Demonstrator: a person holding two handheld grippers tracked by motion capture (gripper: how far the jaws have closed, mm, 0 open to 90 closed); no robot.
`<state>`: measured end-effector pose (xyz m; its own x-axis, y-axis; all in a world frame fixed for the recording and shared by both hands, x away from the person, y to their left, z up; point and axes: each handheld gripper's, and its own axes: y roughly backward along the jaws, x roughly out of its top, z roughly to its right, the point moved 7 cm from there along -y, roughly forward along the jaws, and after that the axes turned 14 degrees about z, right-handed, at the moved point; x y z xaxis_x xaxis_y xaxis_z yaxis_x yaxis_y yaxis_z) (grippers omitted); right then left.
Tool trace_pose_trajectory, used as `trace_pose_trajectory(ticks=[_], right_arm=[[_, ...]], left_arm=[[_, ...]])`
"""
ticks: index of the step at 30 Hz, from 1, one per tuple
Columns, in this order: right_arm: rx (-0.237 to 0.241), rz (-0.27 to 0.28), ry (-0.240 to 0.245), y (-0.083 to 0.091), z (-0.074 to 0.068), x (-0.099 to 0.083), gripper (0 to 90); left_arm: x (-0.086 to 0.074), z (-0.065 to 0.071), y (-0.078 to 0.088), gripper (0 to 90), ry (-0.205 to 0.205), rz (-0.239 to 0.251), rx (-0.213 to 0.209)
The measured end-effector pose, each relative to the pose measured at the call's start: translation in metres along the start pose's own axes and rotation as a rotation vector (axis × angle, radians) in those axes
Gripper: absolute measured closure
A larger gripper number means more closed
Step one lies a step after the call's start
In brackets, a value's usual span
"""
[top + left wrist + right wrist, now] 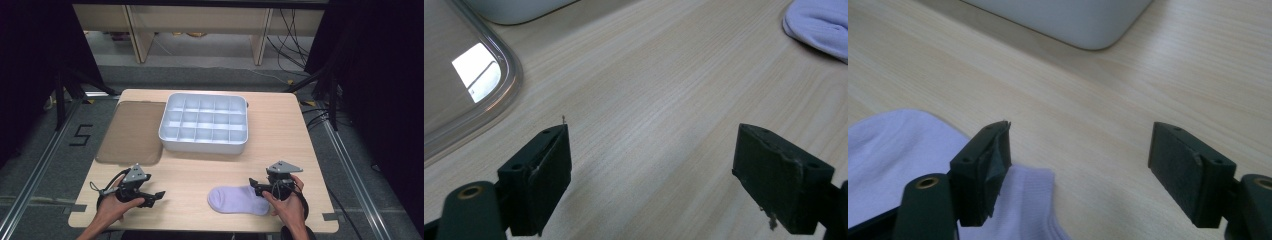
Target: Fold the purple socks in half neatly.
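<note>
Step in hand, as judged: the approach to the sock, not yet gripped. The pale lilac sock lies flat on the counter near the person's edge, well short of the white divided box. The right gripper stands at the sock's right end with fingers spread wide and empty; in the right gripper view one finger sits over the cuff edge, the other over bare wood. The left gripper rests well apart, fingers wide, holding nothing. Next move calls for lowering onto the cuff and closing.
</note>
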<state>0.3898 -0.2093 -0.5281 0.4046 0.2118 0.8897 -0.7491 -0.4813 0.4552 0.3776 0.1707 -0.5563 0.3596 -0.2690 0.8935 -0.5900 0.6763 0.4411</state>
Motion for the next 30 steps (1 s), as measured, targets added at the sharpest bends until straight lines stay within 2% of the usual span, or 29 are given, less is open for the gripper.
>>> trace_pose_trajectory(ticks=[1, 2, 3, 4, 5, 8, 9, 10, 13, 14, 16, 18, 19, 20, 21, 27, 28, 30], right_arm=[[0.015, -0.001, -0.009, 0.000, -0.003, 0.000, 29.0], [0.033, 0.014, 0.019, 0.001, -0.007, 0.003, 34.3], [0.033, 0.014, 0.019, 0.001, -0.007, 0.003, 34.3], [0.040, 0.019, 0.040, 0.002, -0.009, 0.004, 34.8], [0.042, 0.015, 0.030, 0.002, -0.012, 0.005, 36.9], [0.068, 0.016, 0.054, 0.002, -0.018, 0.006, 44.5], [0.075, 0.011, 0.065, 0.002, -0.020, 0.006, 46.1], [0.081, 0.005, 0.054, 0.002, -0.023, 0.006, 48.0], [0.109, 0.007, 0.086, 0.001, -0.029, 0.007, 54.3], [0.119, -0.008, 0.066, 0.002, -0.033, 0.006, 56.6], [0.139, 0.016, 0.114, 0.000, -0.034, 0.008, 60.7], [0.178, -0.008, 0.105, 0.001, -0.043, 0.006, 68.5], [0.178, -0.008, 0.105, 0.001, -0.043, 0.006, 68.5], [0.184, 0.003, 0.130, -0.001, -0.043, 0.007, 71.1], [0.202, -0.012, 0.131, -0.001, -0.047, 0.005, 75.6], [0.261, -0.040, 0.144, -0.005, -0.061, 0.001, 84.9], [0.285, -0.052, 0.165, -0.007, -0.065, -0.001, 89.2], [0.293, -0.071, 0.172, -0.008, -0.069, -0.004, 90.0]], left_arm=[[0.000, 0.000, 0.000, 15.4, 0.004, 0.008, 0.001], [0.000, 0.000, 0.000, 15.4, 0.005, 0.008, 0.002], [0.000, 0.000, 0.000, 15.4, 0.004, 0.008, 0.003], [0.000, 0.000, 0.000, 15.4, 0.003, 0.007, 0.004], [0.000, 0.000, 0.000, 15.4, 0.004, 0.007, 0.006], [0.000, -0.001, 0.000, 15.3, 0.014, 0.008, 0.012], [0.000, -0.002, 0.001, 15.4, 0.004, 0.001, 0.011], [0.000, -0.002, 0.001, 15.4, 0.002, -0.001, 0.010], [-0.001, -0.003, 0.001, 15.4, 0.001, -0.006, 0.018], [-0.001, -0.003, 0.001, 15.4, 0.003, -0.006, 0.018], [-0.001, -0.002, 0.000, 15.4, 0.009, -0.004, 0.018], [-0.001, -0.002, 0.001, 15.4, 0.002, -0.007, 0.012], [-0.001, -0.001, 0.000, 15.4, 0.014, -0.006, 0.015], [-0.001, -0.002, 0.001, 15.4, 0.003, -0.007, 0.016], [-0.001, -0.003, 0.001, 15.4, 0.000, -0.007, 0.016], [-0.001, -0.003, 0.001, 15.5, 0.000, -0.009, 0.019], [-0.001, -0.003, 0.001, 15.5, 0.002, -0.009, 0.020], [0.000, -0.003, 0.001, 15.5, -0.003, -0.007, 0.018]])
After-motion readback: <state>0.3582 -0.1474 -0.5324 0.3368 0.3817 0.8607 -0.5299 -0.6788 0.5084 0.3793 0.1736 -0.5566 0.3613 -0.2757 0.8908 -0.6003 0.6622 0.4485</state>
